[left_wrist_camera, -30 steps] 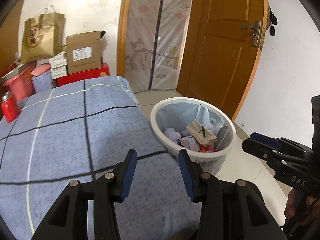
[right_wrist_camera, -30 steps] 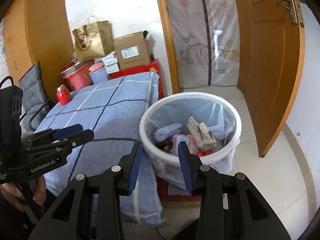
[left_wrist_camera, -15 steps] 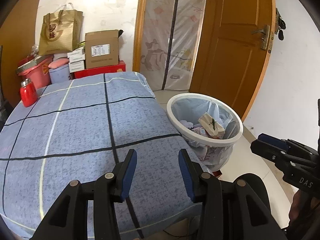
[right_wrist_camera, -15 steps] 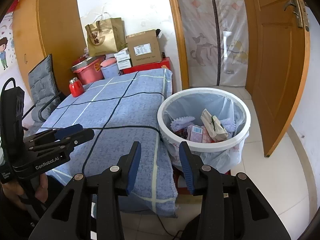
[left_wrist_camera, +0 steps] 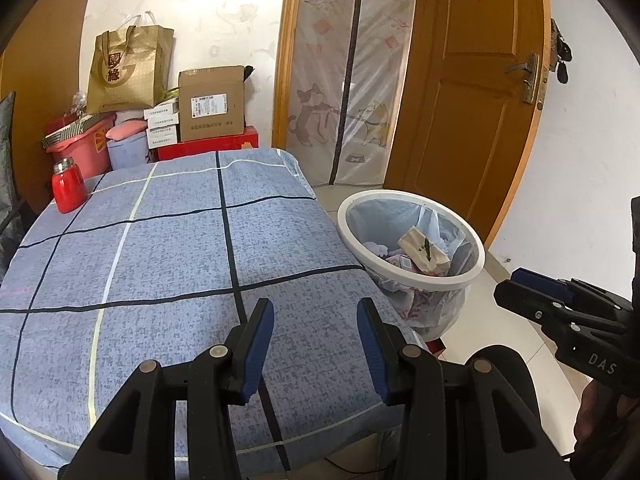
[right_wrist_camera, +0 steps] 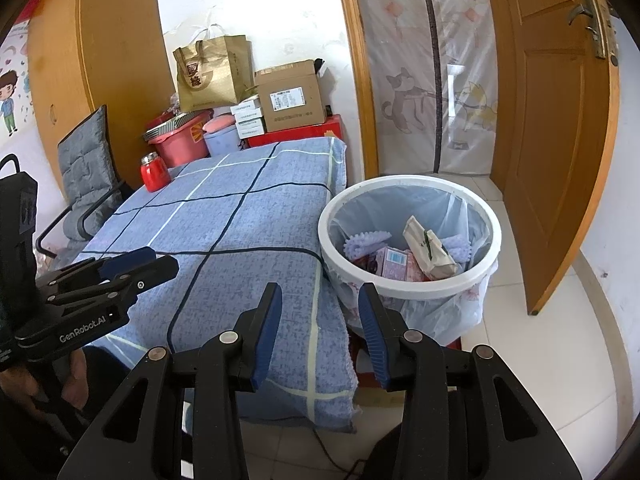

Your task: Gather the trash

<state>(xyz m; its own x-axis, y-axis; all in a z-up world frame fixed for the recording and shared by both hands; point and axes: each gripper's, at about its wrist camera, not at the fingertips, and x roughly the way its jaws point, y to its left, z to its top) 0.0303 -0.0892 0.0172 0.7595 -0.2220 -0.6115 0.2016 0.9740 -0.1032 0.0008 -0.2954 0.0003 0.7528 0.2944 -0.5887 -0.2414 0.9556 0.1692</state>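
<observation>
Left wrist view: left gripper [left_wrist_camera: 316, 344] above the near edge of the blue checked surface [left_wrist_camera: 168, 248], jaws apart, nothing between them. One red flask [left_wrist_camera: 69, 187] at the far corner; no loose trash visible on the cloth. One white bin [left_wrist_camera: 412, 276] just beside the surface's right edge, lined with a bag, holding one cream paper pouch [left_wrist_camera: 423, 250] and other scraps too jumbled to count. Right gripper [left_wrist_camera: 520, 292] at the frame's right, side-on.

Right wrist view: right gripper [right_wrist_camera: 320, 332] over the surface's corner and the bin [right_wrist_camera: 408, 280], jaws parted and empty. Inside: one pouch [right_wrist_camera: 428, 250], one pink carton [right_wrist_camera: 394, 262], two lilac bumpy pieces [right_wrist_camera: 366, 240]. Left gripper [right_wrist_camera: 120, 268] at left.

Judged: collecting looks finished or between pieces; next calls for finding any leftover trash before reaching.
</observation>
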